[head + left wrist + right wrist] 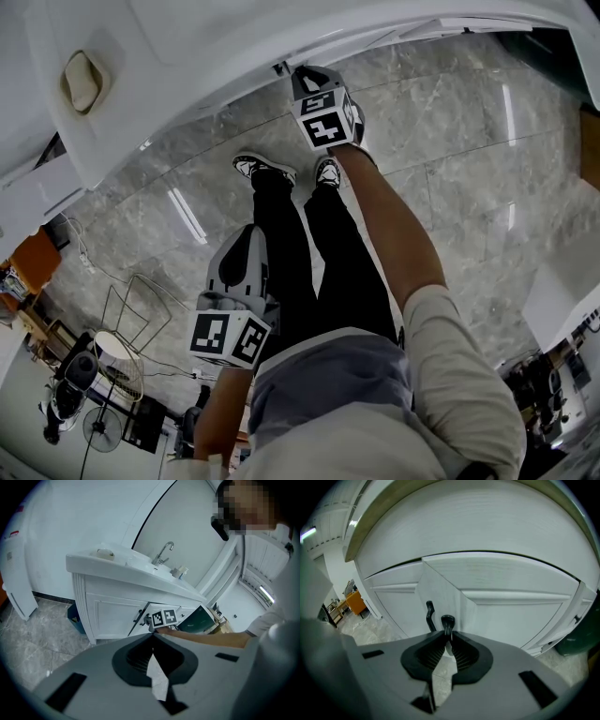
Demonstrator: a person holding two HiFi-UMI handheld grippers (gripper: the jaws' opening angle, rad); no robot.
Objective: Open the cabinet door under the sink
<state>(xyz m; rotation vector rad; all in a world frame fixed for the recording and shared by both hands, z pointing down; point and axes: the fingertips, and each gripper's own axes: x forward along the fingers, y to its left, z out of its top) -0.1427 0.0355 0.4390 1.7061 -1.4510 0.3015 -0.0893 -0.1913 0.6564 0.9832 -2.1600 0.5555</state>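
Note:
The white cabinet under the sink (110, 613) has two doors with black handles. The right door (511, 616) stands slightly ajar, and a dark gap (138, 616) shows along its edge. My right gripper (449, 637) is shut on this door's black handle (447, 622); the other door's handle (430, 614) is just left of it. In the head view the right gripper (300, 82) reaches under the counter edge on an outstretched arm. My left gripper (249, 236) hangs back near the legs, jaws (152, 637) shut on nothing.
The sink basin (136, 564) with a faucet (164, 552) tops the cabinet. A blue bin (74, 617) stands at its left side, a dark green object (197, 620) at its right. A wire rack (136, 309) and fan (101, 429) stand on the marble floor behind.

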